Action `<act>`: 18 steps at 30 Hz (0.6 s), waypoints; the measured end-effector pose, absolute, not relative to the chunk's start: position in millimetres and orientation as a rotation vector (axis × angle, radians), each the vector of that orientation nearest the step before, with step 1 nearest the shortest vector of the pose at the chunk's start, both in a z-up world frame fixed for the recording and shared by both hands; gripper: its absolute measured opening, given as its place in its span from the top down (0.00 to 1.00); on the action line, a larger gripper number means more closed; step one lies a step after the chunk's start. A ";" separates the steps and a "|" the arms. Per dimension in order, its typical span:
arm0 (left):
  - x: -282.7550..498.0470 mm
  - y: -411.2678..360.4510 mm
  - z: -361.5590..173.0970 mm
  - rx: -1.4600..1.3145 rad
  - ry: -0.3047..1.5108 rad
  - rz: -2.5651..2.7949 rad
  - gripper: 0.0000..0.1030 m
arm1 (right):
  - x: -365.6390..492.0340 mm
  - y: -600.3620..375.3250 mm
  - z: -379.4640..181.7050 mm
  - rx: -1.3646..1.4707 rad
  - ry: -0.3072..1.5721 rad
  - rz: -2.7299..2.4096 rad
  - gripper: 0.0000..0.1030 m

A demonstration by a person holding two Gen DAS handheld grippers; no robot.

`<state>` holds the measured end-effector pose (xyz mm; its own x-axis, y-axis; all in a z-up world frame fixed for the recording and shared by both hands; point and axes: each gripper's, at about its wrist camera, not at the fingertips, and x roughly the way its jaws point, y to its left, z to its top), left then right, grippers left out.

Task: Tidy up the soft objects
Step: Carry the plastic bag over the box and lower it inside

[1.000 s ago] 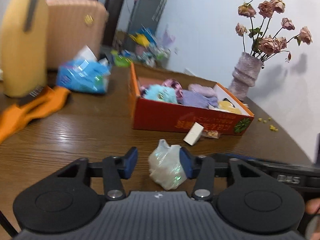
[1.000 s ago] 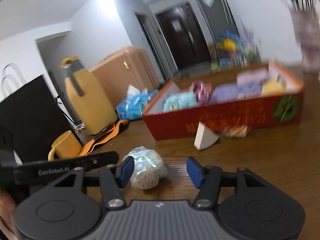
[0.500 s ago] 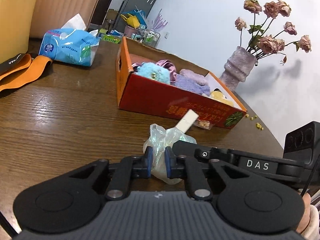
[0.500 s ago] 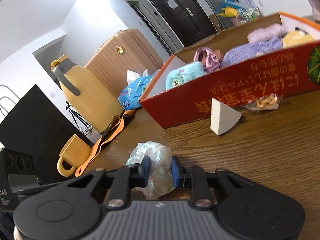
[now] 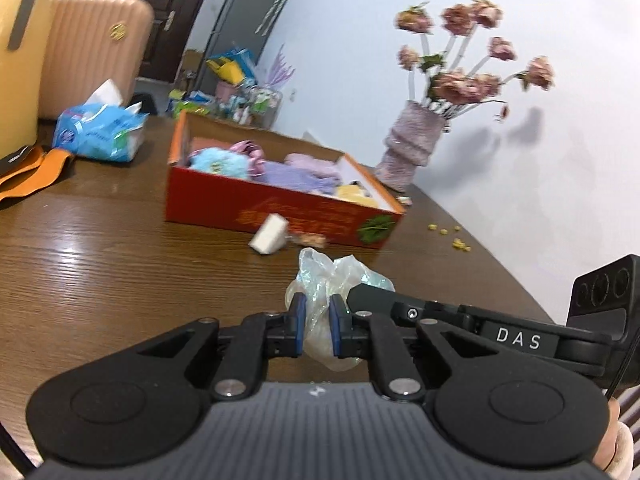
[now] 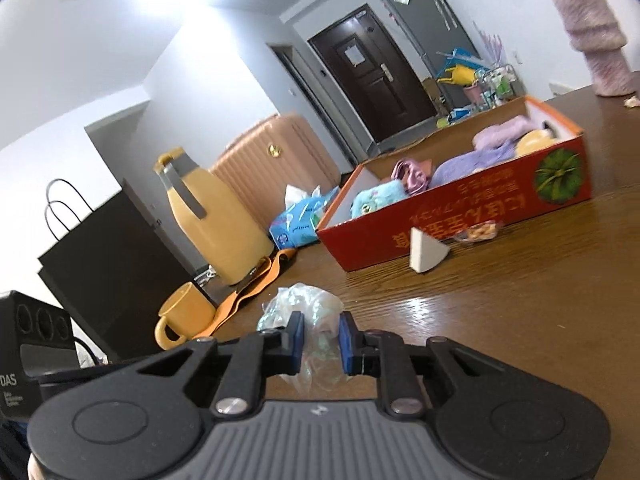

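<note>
both sets of jaws have just been closing; each now pinches the crumpled plastic bag (image 5: 334, 280), which sat loose on the table a second ago. left gripper (image 5: 316, 330) clamps one side, right gripper (image 6: 320, 342) the other. bag sits just in front of the red box (image 5: 280, 210), near the white wedge sponge (image 5: 269, 235). box holds plush toys. vase (image 5: 412, 148) behind box.

Left wrist view sits low, close over the brown wooden table (image 5: 100, 264), facing the pink ribbed vase (image 5: 412, 148). Right wrist view faces the dark door (image 6: 372, 76). Both share the red cardboard box (image 5: 280, 216).
</note>
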<state>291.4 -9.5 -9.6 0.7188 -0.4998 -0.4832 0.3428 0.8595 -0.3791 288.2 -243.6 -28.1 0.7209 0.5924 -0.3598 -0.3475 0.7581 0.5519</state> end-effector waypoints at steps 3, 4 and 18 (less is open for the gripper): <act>280.1 -26.0 1.1 -0.261 0.587 -0.502 0.88 | 273.6 -259.3 -17.5 0.481 0.517 0.521 0.83; 277.8 -29.5 4.4 -0.258 0.576 -0.512 0.88 | 272.0 -263.8 -14.4 0.486 0.513 0.515 0.83; 406.0 -75.0 65.4 -0.183 0.531 -0.566 0.89 | 390.1 -306.2 44.5 0.458 0.432 0.506 0.85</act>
<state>406.0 -75.0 65.4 0.7142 -0.5542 -0.4275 0.4619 0.8321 -0.3071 390.1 -306.2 44.5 0.7900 0.5468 -0.2772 -0.3595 0.7795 0.5130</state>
